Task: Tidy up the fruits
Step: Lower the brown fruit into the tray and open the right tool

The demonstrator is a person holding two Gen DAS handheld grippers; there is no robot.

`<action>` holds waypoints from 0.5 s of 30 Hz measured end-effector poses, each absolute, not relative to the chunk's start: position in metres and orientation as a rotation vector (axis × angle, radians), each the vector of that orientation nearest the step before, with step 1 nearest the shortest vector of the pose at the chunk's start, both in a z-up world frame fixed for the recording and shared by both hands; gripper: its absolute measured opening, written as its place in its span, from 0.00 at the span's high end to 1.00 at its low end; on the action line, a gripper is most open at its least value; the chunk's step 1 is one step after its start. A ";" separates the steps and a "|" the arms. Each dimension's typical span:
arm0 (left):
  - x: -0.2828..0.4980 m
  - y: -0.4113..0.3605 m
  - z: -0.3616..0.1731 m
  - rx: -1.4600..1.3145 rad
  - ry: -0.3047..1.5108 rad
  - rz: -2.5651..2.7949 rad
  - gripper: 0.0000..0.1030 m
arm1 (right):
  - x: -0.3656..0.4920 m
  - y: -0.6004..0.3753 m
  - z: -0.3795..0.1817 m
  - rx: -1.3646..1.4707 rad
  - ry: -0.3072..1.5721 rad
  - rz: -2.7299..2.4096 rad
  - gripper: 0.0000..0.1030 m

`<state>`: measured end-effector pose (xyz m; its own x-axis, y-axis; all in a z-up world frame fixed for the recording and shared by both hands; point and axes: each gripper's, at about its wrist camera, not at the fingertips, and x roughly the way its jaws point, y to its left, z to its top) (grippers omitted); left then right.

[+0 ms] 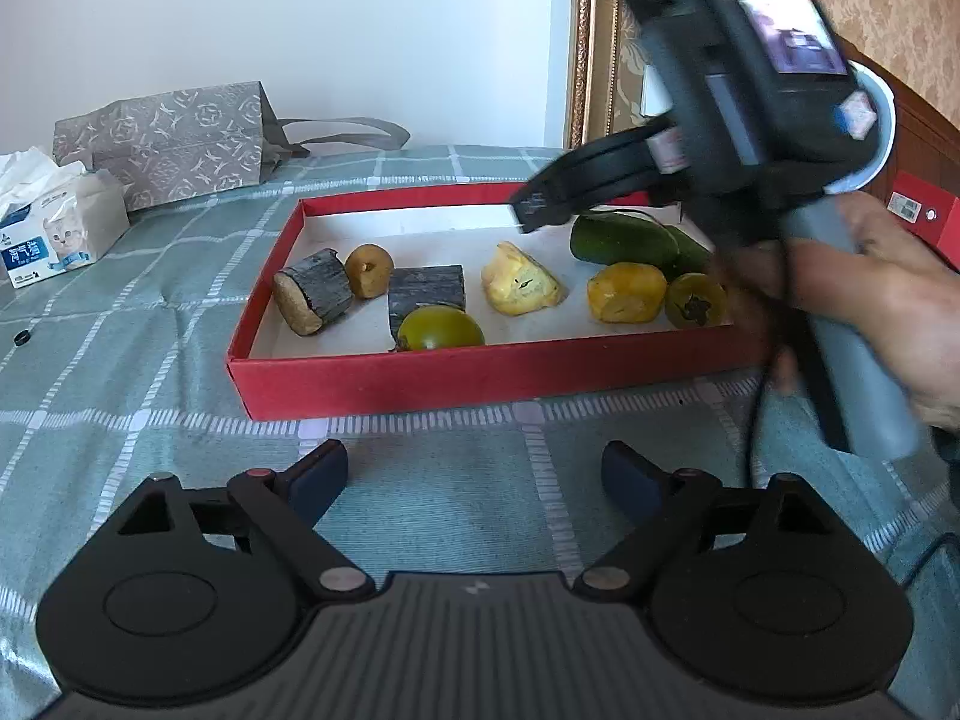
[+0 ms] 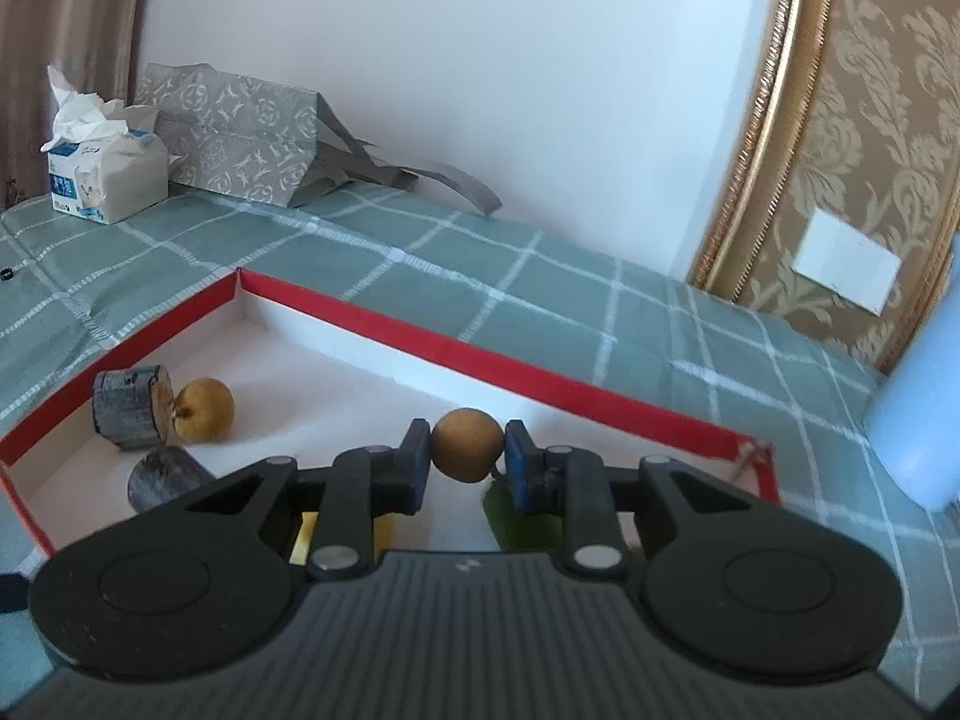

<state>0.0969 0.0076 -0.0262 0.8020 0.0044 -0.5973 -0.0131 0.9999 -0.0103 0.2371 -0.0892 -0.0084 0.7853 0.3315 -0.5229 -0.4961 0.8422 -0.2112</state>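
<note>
Right tongs (image 2: 467, 461) clenched across small brown fruit (image 2: 467, 446), round, firm, prone to roll; left tongs (image 1: 474, 476) released, nothing between them.

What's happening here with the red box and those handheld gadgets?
A person is sorting toy fruit into a shallow red box on a checked green cloth, holding a grabbing tool in each hand. The right claw is shut on a small round brown fruit and holds it over the box. The left claw is open and empty, just in front of the box. Inside the box lie yellow and green fruits and two dark log-like pieces.
</note>
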 end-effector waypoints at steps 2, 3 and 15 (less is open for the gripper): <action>0.097 0.008 -0.026 -0.013 0.641 0.009 0.10 | 0.244 -0.081 -0.012 -0.359 0.524 0.467 0.76; 0.097 0.008 -0.026 -0.014 0.641 0.008 0.10 | 0.248 -0.076 -0.014 -0.367 0.543 0.478 0.77; 0.099 0.007 -0.027 -0.010 0.652 -0.009 0.00 | 0.209 -0.111 0.011 -0.320 0.409 0.414 0.12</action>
<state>0.0986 0.0069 -0.0273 0.7949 -0.0114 -0.6067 0.0048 0.9999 -0.0125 0.2095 -0.1109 0.0109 0.8366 0.3213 -0.4437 -0.4476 0.8679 -0.2154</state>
